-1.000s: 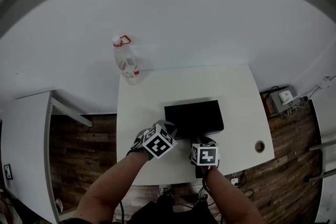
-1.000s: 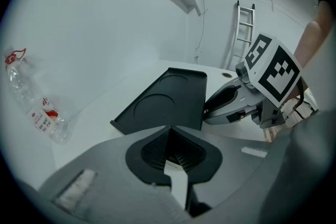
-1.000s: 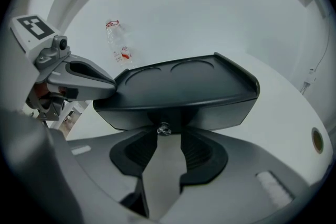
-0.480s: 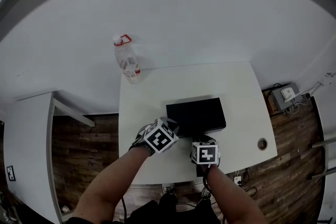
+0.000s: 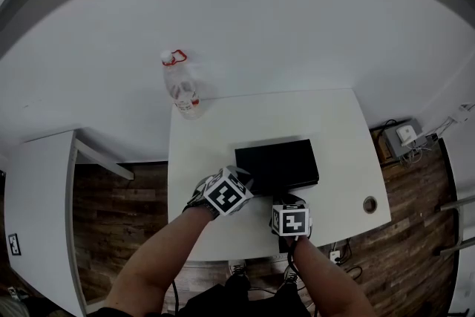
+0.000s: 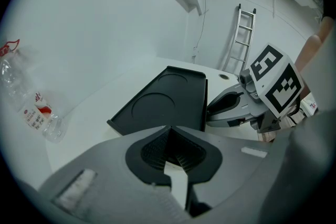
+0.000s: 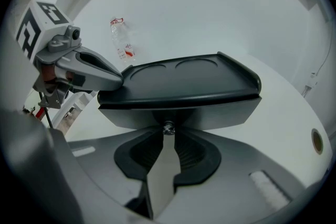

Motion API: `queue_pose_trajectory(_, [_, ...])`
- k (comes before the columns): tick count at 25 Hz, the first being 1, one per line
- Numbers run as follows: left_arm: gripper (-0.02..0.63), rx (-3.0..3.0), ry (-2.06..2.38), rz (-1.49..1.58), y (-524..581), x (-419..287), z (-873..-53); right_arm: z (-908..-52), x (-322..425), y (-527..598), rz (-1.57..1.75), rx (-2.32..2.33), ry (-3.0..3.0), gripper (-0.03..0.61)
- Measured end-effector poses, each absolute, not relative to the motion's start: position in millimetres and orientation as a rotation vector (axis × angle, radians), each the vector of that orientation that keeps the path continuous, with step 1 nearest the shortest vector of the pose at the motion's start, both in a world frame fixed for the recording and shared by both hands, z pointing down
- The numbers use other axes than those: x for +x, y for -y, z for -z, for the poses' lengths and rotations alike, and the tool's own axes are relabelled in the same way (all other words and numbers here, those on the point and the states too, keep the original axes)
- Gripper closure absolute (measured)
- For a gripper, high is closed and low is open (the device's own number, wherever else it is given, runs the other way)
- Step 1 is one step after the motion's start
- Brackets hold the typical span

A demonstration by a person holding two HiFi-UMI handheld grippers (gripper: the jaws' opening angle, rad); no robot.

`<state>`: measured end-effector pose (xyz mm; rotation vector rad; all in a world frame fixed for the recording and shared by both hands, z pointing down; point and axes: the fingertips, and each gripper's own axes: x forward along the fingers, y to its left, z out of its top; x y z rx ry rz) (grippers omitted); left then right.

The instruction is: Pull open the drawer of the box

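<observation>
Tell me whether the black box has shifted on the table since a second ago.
No. The black box keeps the same spacing from the cable hole in the white table; the whole view shifted slightly.

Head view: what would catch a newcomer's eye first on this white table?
A flat black box lies in the middle of the white table, and the right gripper, whose jaws have just been closing, pinches the metal knob on its drawer front. The left gripper points at the box's near left corner, and a clear plastic bottle with a red cap ring stands at the table's far left corner.
</observation>
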<state>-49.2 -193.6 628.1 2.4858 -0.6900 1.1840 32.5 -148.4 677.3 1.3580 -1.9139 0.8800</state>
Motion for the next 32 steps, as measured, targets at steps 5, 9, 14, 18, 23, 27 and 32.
queue_pose_trajectory(5, [0.611, 2.48, 0.704, -1.178, 193, -49, -628, -677, 34, 142, -0.885, 1.352, 1.917, 0.508])
queue_pose_trajectory(9, [0.611, 2.472, 0.71, -1.176, 194, -49, -628, -677, 35, 136, -0.894, 1.349, 1.917, 0.508])
queue_pose_trajectory(14, [0.611, 2.461, 0.712, -1.178, 193, -50, -627, -676, 37, 120, -0.908, 1.338, 1.919, 0.508])
queue_pose_trajectory(18, [0.611, 2.454, 0.709, -1.177, 194, -49, -627, -676, 41, 102, -0.925, 1.333, 1.917, 0.508])
queue_pose_trajectory(23, [0.611, 2.449, 0.709, -1.163, 193, -48, -628, -676, 44, 82, -0.935, 1.328, 1.912, 0.508])
queue_pose_trajectory(27, [0.611, 2.443, 0.72, -1.164, 194, -48, -625, -676, 46, 69, -0.947, 1.326, 1.906, 0.508])
queue_pose_trajectory(32, [0.611, 2.436, 0.727, -1.167, 194, -49, -624, -679, 47, 54, -0.959, 1.321, 1.9, 0.508])
